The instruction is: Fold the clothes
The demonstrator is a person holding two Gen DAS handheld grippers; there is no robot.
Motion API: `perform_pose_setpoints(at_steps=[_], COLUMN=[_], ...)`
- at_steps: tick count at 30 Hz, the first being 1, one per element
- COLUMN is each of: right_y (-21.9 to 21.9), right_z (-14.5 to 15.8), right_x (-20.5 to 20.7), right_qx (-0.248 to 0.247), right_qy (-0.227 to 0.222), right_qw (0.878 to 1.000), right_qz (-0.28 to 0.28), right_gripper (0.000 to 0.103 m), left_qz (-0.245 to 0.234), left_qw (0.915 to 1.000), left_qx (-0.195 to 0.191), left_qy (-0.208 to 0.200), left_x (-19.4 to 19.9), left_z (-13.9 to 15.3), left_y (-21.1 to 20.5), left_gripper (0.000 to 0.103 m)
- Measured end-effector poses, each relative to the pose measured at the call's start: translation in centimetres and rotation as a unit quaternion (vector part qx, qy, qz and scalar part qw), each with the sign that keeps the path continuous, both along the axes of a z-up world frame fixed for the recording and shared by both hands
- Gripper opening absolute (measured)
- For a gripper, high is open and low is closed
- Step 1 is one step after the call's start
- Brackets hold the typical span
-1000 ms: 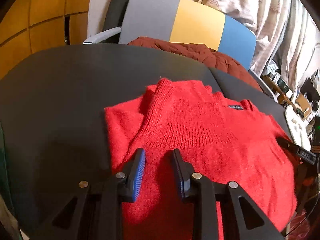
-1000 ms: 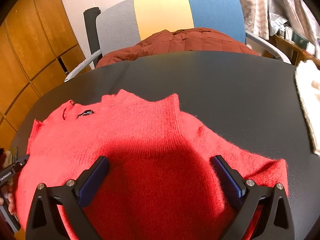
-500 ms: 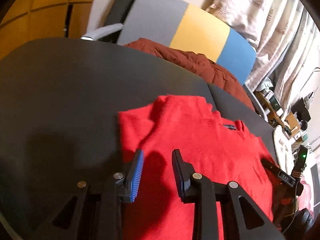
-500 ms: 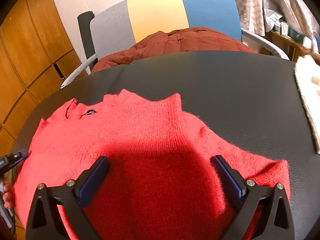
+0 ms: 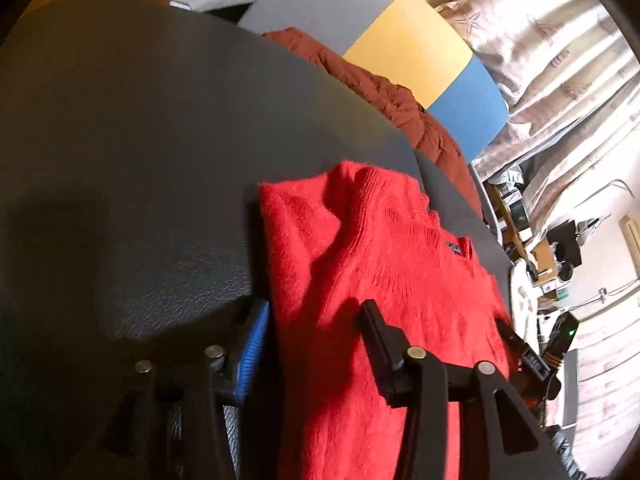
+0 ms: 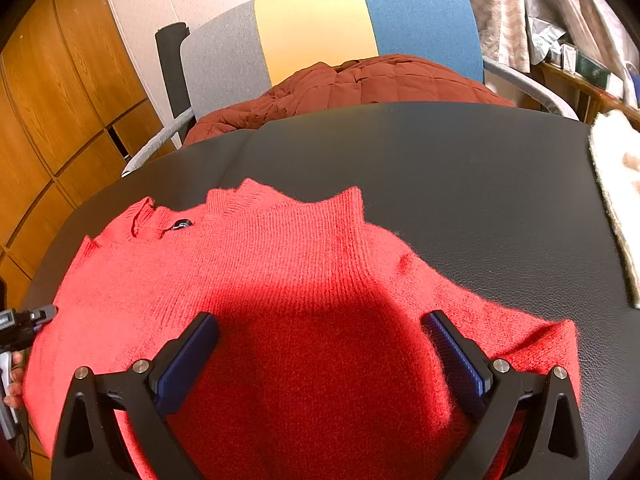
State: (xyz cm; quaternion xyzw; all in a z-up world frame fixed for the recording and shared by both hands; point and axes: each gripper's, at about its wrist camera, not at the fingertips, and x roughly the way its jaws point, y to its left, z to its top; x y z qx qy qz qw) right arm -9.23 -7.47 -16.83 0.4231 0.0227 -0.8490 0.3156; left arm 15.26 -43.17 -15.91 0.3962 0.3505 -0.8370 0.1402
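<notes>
Left wrist view: red sweater [image 5: 372, 288] spread on dark counter [image 5: 140, 152], side edge running between parted gripper fingers.

Left gripper [image 5: 310, 336] moderately open, straddling sweater's edge, blue pad off the cloth at 9 o'clock, holding nothing. Right gripper [image 6: 320, 352] spread wide, empty, hovering over mid-body; collar off toward 11 o'clock. Long axis running 6 to 12 from left gripper, so left nearer that edge. Sleeves apparently folded in already; fold stage uncertain.
</notes>
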Motion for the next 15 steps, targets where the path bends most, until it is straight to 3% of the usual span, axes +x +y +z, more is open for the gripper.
perform_pose_setpoints(at_steps=[3, 7, 10, 15], right_y=[0.0, -0.1, 0.0, 0.5], right_z=[0.0, 0.0, 0.0, 2.4], right_x=[0.0, -0.1, -0.1, 0.8], right_qx=[0.000, 0.001, 0.000, -0.011], right_qy=[0.000, 0.000, -0.003, -0.022], right_qw=[1.000, 1.000, 1.000, 0.997], right_qz=[0.000, 0.000, 0.001, 0.075], right_gripper=[0.103, 0.103, 0.103, 0.102], left_qz=[-0.003, -0.003, 0.011, 0.030], left_qw=[0.9999, 0.9998, 0.9997, 0.9992], left_qx=[0.007, 0.013, 0.010, 0.003], left_qy=[-0.008, -0.015, -0.019, -0.025], left_x=[-0.8, -1.8, -1.8, -1.9], left_z=[-0.4, -0.7, -0.3, 0.6], left_y=[-0.2, 0.4, 0.4, -1.2], left_gripper=[0.041, 0.019, 0.014, 0.013])
